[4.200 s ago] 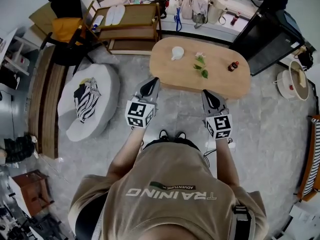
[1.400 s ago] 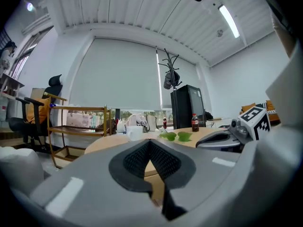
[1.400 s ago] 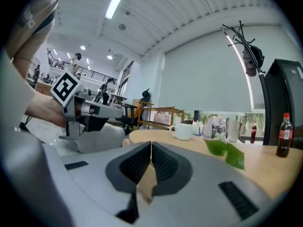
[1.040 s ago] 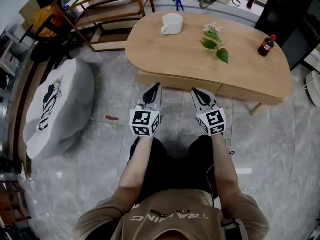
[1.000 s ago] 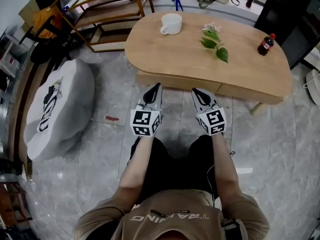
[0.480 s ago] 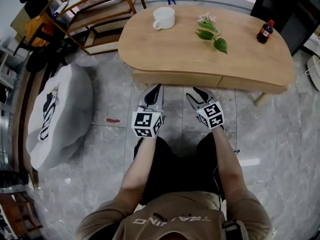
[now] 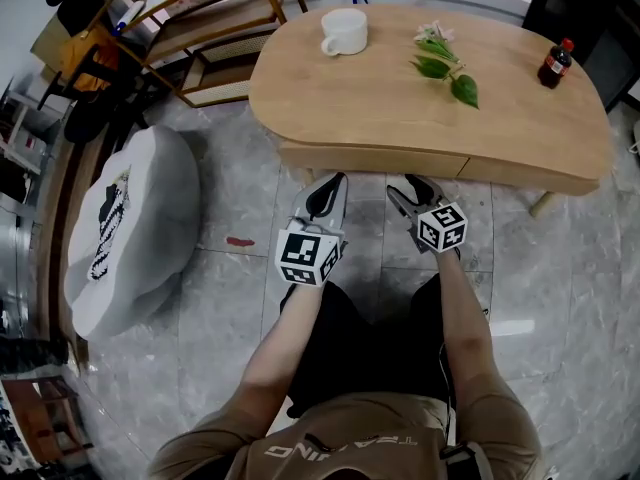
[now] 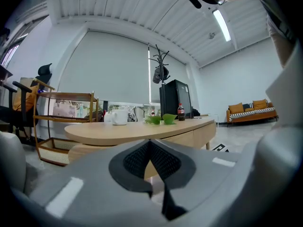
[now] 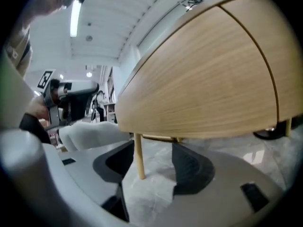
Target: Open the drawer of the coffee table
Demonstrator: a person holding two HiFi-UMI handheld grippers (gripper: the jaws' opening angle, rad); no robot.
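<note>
Head view: right tool (image 7: 410,188) has dropped and rolled, jaws opening empty; left tool (image 7: 330,186) closed.

Tan short-sleeved T-shirt (image 7: 345,446), white lettering; black legwear (image 7: 350,343). Grey left tool (image 7: 335,181), right tool (image 7: 413,187), black pads (image 8: 137,161), black-white marker cubes (image 7: 308,258); right jaws opening, empty.

My right gripper (image 7: 408,192) rolls and sinks before the coffee table's drawer front (image 7: 372,159), its empty jaws opening.

One coffee table (image 7: 370,113) bears one mug (image 7: 346,31), one bottle (image 7: 555,64), one leafy sprig (image 7: 444,60).
</note>
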